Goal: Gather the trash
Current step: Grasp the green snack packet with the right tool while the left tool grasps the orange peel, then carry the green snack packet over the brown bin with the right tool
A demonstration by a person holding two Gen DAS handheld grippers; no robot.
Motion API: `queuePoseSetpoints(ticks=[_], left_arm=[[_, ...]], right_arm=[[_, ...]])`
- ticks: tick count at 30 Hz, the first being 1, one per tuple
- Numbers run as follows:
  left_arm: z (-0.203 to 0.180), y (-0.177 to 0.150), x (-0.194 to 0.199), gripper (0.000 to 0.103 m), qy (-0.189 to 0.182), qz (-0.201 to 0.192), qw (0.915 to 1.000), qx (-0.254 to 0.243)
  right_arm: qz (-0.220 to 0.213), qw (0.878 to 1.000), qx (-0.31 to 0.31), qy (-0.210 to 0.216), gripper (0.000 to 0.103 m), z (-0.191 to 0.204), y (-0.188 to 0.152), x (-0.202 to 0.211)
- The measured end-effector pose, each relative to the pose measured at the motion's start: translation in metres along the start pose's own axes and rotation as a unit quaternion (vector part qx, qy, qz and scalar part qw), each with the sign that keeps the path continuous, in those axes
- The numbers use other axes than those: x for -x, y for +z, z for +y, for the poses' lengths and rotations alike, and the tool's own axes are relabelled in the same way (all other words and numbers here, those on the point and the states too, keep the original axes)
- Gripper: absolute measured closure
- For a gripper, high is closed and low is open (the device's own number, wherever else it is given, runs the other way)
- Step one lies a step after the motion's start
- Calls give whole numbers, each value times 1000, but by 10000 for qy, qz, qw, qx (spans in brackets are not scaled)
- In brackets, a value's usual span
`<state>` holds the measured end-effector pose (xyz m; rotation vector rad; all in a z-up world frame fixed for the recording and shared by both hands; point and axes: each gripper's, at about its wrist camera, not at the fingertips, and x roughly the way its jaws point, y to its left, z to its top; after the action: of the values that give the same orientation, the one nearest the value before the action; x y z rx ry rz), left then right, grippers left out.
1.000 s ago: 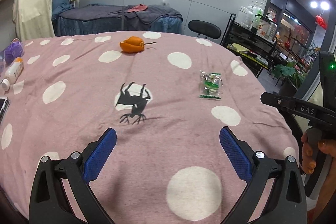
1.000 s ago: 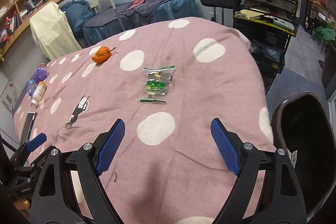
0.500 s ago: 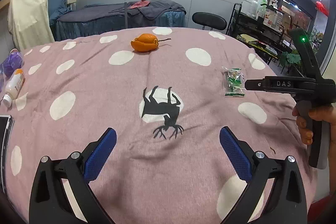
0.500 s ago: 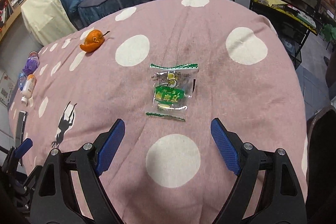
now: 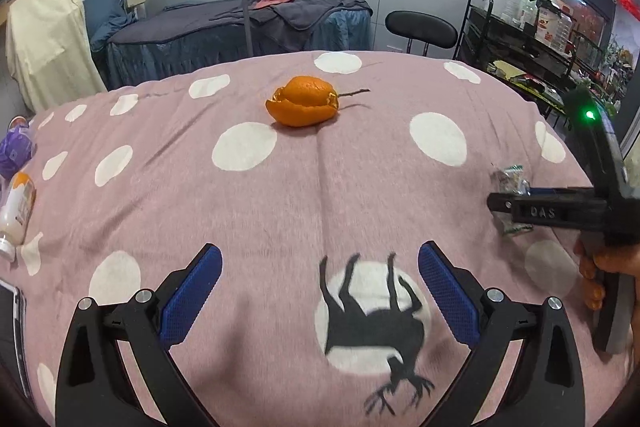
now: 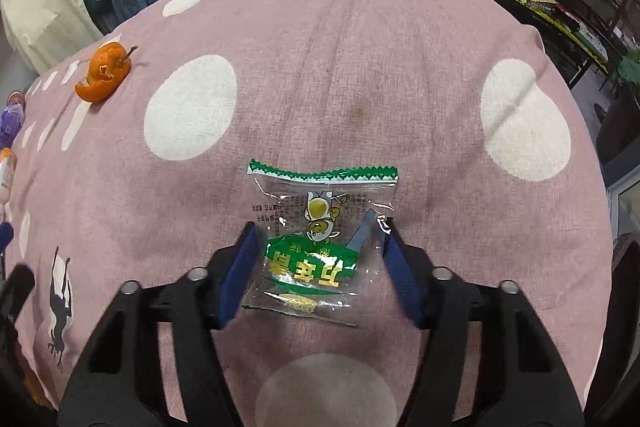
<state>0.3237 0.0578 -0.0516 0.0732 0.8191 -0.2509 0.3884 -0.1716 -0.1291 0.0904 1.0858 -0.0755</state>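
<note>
A clear snack wrapper with green print lies flat on the pink dotted tablecloth. My right gripper is down over it and its jaws are closing. The wrapper sits between the blue pads, which reach its side edges without squeezing it. In the left wrist view the wrapper is partly hidden behind that right gripper, held by a hand. An orange peel with a stem lies farther back, also visible in the right wrist view. My left gripper hovers open and empty over the cloth beside a black deer print.
A small bottle, a purple item and a phone lie along the table's left edge. Beyond the table stand a black stool, a shelf rack with bottles on the right, and a covered bed.
My right gripper came down and forward over the wrapper, and its jaws narrowed around it. My left gripper moved across the table, so the orange peel looks nearer and the deer print shifted right.
</note>
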Motion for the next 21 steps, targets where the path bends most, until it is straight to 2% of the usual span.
queuePoseSetpoints(ticks=[5, 8, 11, 15, 16, 17, 18, 20, 21], left_arm=[[13, 47, -46, 6, 119, 53, 9998, 162], [14, 72, -75, 6, 120, 184, 9997, 69], [12, 92, -98, 6, -96, 345, 9994, 19], [9, 102, -122, 7, 22, 539, 9985, 11], [7, 102, -124, 10, 46, 545, 9985, -19], [7, 101, -127, 24, 3, 570, 9984, -2], [9, 101, -126, 32, -81, 563, 9983, 108], [17, 100, -120, 45, -204, 426, 9977, 494], [19, 98, -117, 48, -268, 389, 9969, 625]], right_arm=[[-14, 9997, 45, 239, 65, -2, 1, 2], [-19, 9993, 1, 373, 66, -6, -2, 4], [-11, 9990, -41, 446, 66, -8, -3, 3], [-15, 9987, -112, 491, 66, -10, -3, 4], [-13, 9987, -113, 494, 66, -11, -2, 3], [-11, 9987, -116, 497, 66, -12, -2, 3], [-12, 9987, -118, 500, 66, -12, -2, 2], [-20, 9986, -121, 522, 66, -12, -3, 3], [-30, 9985, -118, 531, 66, -12, -4, 3]])
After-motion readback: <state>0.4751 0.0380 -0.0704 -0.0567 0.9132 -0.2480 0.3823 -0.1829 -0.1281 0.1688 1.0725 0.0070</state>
